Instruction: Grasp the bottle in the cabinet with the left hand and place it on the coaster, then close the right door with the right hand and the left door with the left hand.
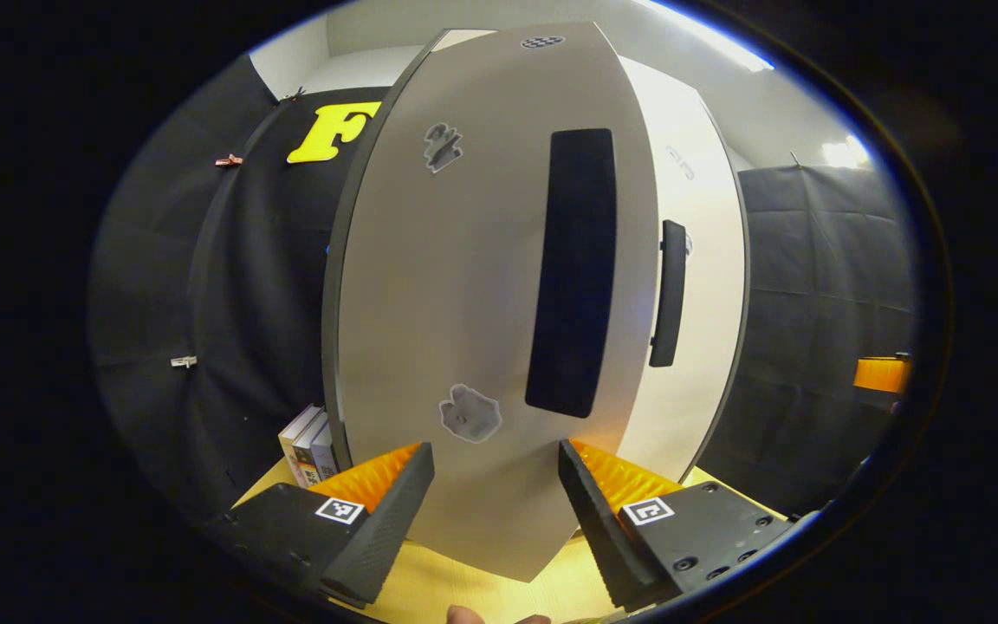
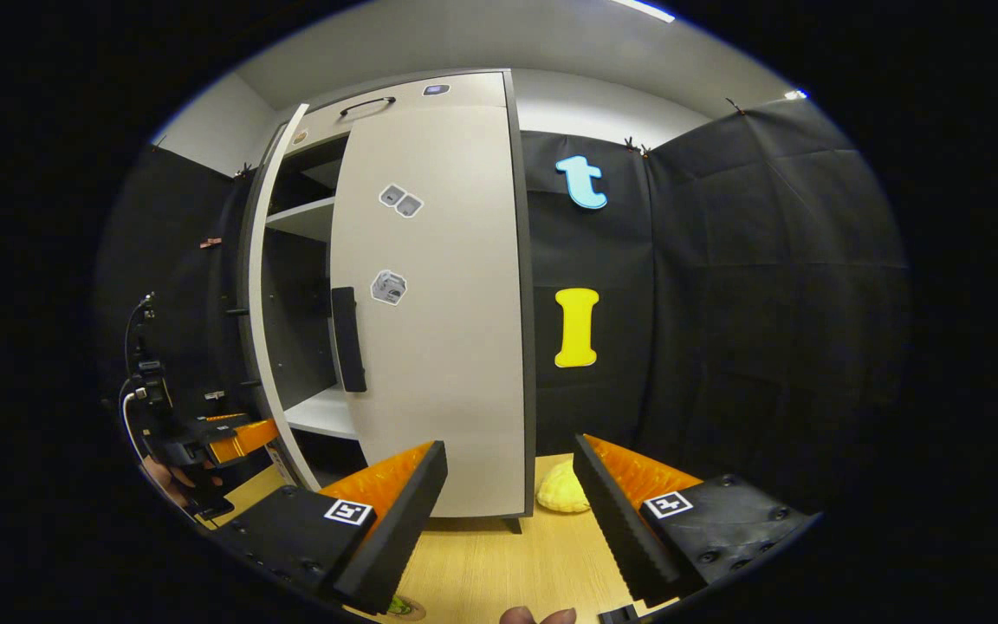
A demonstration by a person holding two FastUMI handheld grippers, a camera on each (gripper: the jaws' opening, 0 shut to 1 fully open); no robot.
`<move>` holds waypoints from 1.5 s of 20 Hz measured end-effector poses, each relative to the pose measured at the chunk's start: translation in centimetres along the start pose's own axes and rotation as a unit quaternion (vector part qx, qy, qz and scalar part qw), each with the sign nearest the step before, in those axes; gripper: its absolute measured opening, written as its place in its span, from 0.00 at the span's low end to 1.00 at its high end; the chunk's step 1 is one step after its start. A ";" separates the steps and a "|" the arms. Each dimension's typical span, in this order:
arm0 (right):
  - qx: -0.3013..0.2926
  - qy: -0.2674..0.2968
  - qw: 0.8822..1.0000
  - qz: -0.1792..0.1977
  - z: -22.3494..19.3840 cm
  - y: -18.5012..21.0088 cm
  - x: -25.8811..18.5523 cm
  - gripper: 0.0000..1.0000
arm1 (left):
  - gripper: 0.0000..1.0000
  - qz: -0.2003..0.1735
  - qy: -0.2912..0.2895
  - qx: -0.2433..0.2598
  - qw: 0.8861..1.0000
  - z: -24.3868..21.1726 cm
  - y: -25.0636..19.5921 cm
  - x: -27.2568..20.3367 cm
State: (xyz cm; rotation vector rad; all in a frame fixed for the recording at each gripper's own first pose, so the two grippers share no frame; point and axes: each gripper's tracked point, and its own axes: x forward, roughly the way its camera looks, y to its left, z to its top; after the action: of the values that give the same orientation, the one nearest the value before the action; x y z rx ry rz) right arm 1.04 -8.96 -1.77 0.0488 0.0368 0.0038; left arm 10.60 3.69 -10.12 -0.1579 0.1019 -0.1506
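Two doors remain unequal: the right door (image 2: 438, 347) sits shut, while the left door (image 1: 482, 347) stands ajar, right in front of the left gripper (image 1: 496, 472), its tall face spanning the wide, empty jaws. Right gripper (image 2: 509, 472) hangs back, also wide and empty. I cannot tell where the bottle stands.

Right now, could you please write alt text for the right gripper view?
A tall cabinet stands on a wooden table, its right door shut and its left door ajar. The open right tongs point at it, with the left tongs by the left door.
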 end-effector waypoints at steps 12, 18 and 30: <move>0.002 0.003 1.000 -0.001 0.2 -0.3 1.2 0.98 | 0.98 0.000 -0.005 0.021 1.000 0.6 -1.8 4.6; 0.008 0.000 1.000 0.008 0.6 0.5 1.5 0.98 | 0.93 0.008 -0.013 0.025 1.000 1.2 -1.6 4.2; 0.000 -0.017 1.000 0.024 1.9 2.8 0.2 0.98 | 0.95 0.025 -0.037 0.051 0.998 5.6 -1.3 -3.2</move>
State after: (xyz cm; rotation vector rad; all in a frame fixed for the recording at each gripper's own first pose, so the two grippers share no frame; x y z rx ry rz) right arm 1.34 -6.25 0.27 0.0496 0.0007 0.0517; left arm 7.89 3.72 -4.09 -0.0592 0.0242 -0.0990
